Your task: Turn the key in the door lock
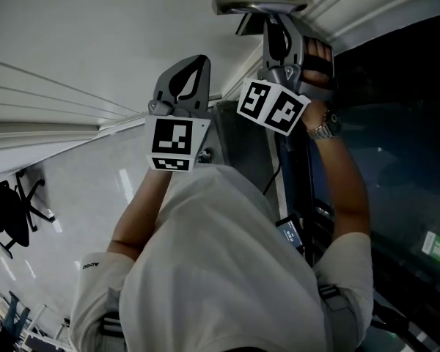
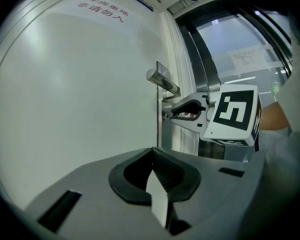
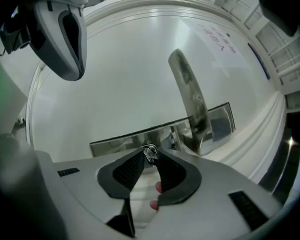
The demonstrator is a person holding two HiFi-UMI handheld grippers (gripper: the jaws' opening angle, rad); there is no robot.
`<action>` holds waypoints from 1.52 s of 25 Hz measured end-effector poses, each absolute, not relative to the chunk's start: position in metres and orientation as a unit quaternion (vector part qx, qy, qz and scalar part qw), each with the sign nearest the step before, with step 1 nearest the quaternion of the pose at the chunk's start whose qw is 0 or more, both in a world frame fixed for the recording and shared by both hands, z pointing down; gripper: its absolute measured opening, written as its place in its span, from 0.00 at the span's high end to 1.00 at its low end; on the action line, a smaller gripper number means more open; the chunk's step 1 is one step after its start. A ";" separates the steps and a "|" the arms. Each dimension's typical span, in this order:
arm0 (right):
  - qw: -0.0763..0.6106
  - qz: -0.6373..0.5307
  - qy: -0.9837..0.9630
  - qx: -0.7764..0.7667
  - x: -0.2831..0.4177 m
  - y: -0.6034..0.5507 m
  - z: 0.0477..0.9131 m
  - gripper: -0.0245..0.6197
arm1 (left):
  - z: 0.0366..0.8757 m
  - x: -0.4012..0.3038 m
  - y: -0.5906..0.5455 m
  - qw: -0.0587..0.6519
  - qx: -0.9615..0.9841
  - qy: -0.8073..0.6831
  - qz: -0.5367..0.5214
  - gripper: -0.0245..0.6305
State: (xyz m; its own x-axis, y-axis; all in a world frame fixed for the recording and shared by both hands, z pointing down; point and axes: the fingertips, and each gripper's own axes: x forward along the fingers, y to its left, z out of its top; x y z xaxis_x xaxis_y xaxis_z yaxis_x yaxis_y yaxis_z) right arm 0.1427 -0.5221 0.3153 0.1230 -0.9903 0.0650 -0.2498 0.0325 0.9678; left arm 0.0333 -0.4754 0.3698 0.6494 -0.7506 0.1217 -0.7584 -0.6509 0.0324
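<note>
Two red Chinese lines (image 2: 101, 11) on door (image 2: 80, 94)

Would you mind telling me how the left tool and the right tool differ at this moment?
The right tool is up at the lock plate beside the door handle, while the left tool is held back from the door. The right tool's jaws pinch the key, whereas the left tool's jaws are together on nothing. Both face the white door.

Dim grey light — sheen on door (image 3: 140, 59), fisheye corners black.
</note>
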 end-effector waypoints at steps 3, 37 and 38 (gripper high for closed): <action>0.458 -0.363 -0.557 0.590 0.143 -0.522 0.314 0.83 | 0.370 0.034 -0.477 0.041 0.908 -0.414 0.049 0.95; -0.151 0.289 -0.718 0.616 0.169 -0.523 0.307 0.95 | 0.362 0.030 -0.463 0.020 0.908 -0.413 0.060 0.95; -0.173 0.306 -0.712 0.607 0.170 -0.523 0.307 0.95 | 0.361 0.031 -0.463 0.019 0.908 -0.413 0.061 0.95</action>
